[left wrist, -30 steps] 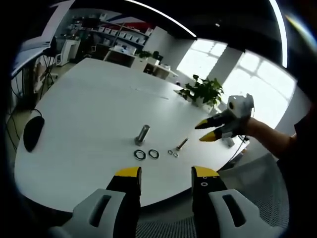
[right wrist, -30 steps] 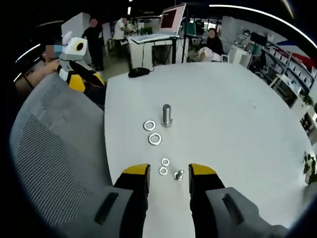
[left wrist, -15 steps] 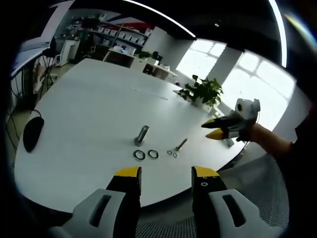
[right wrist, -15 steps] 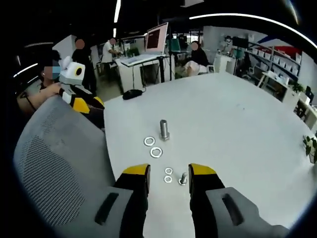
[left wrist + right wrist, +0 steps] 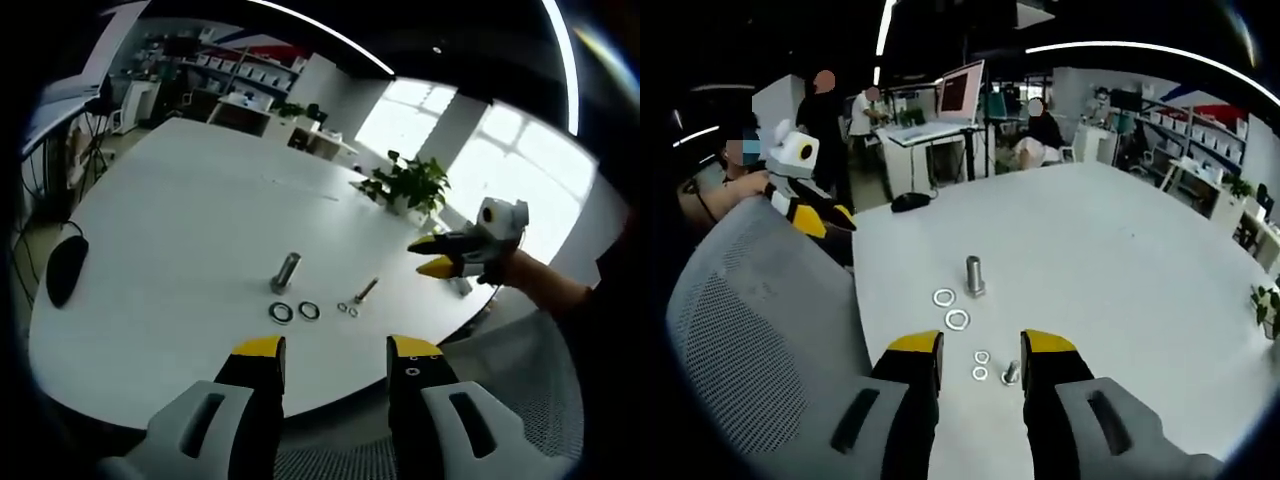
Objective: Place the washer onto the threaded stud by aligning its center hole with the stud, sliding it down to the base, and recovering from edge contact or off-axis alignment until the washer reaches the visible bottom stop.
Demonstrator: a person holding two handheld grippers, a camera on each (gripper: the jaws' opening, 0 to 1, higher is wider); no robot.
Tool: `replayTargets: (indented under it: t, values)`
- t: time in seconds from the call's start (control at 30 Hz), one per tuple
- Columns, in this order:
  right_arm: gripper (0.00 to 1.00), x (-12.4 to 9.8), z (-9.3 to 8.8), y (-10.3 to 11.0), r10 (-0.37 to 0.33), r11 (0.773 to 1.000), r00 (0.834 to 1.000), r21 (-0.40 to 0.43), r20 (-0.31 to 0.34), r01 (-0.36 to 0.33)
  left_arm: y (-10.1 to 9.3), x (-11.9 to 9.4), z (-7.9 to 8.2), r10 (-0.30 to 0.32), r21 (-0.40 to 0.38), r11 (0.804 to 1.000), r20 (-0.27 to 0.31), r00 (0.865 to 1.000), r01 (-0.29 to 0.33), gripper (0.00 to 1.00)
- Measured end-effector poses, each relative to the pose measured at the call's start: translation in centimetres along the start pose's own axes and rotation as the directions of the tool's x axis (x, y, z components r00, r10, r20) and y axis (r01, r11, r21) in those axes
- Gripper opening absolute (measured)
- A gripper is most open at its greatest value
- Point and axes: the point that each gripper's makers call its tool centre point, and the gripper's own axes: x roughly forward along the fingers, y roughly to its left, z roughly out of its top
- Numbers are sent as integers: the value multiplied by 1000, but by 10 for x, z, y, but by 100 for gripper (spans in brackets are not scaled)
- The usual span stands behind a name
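Near the white table's [image 5: 1120, 250] edge, thin slippery washers [image 5: 957, 319] are lying flat, needing rim grips, while both tools [image 5: 980, 345] [image 5: 325, 350] are hovering open and empty

No writing, label, brand, number or sign can be read in either view. The lit monitor [image 5: 962, 88] at about 12 o'clock in the right gripper view glows reddish, but whatever is on its screen is too small and blurred to make out. The shelves of boxes [image 5: 235, 68] at about 11 o'clock in the left gripper view carry no legible marks at this size, and the red and blue shape [image 5: 262, 42] on the wall above them shows no letters that can be told.
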Motion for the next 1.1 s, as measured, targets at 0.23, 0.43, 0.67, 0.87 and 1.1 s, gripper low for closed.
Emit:
replayTargets:
  t: [0.23,0.43,0.67,0.87,1.1]
  values:
    - [32,16,-4,10,79,994,994,-69,-72,-84,0,0,-1,0,-1,1000,-8,1000,0,39]
    - [32,29,-25,17,141,977,970,-132,-199,-169,0,0,-2,4,-1,1000,-10,1000,-4,39]
    - [32,42,-51,24,167,941,920,-222,-355,-257,-1,1,-2,3,6,1000,-15,1000,-3,39]
    - [31,53,-76,20,129,916,857,-272,-498,-296,0,1,-3,5,1,1000,-18,1000,-5,39]
    - [31,71,-84,21,133,889,827,-303,-546,-343,0,0,-2,7,-1,1000,-10,1000,-7,39]
